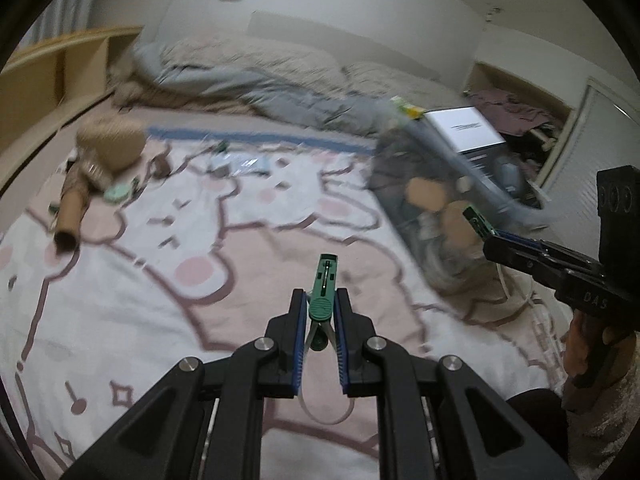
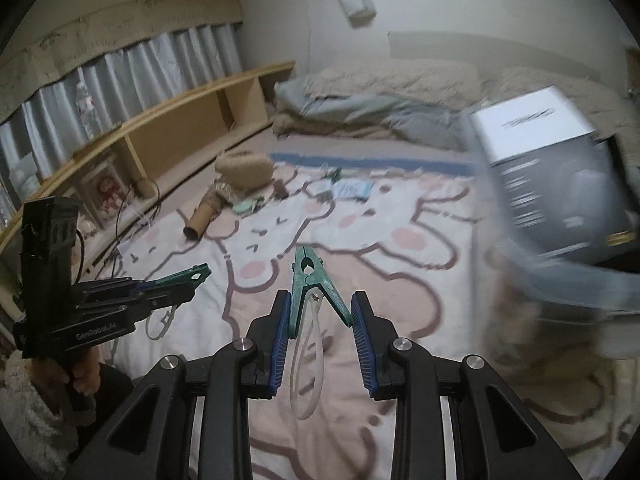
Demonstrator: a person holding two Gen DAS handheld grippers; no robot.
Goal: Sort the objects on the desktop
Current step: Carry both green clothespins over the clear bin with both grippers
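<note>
My left gripper (image 1: 322, 306) is shut on a green clothespin (image 1: 323, 292) with a white loop hanging below it, held above the bed. It also shows in the right wrist view (image 2: 176, 286). My right gripper (image 2: 320, 312) is shut on a second green clothespin (image 2: 310, 280) with a white loop; it shows at the right in the left wrist view (image 1: 478, 226). A clear storage bin (image 1: 444, 200), blurred, holds several items at the right, also in the right wrist view (image 2: 560, 240).
A pink-and-white cartoon blanket (image 1: 160, 280) covers the bed. A cardboard tube (image 1: 70, 216), a fuzzy tan object (image 1: 112, 144), a mint round item (image 1: 118, 193) and small packets (image 1: 240, 164) lie at the far side. A black-and-white box (image 2: 560, 160) sits by the bin. Wooden shelf (image 2: 180, 120) at left.
</note>
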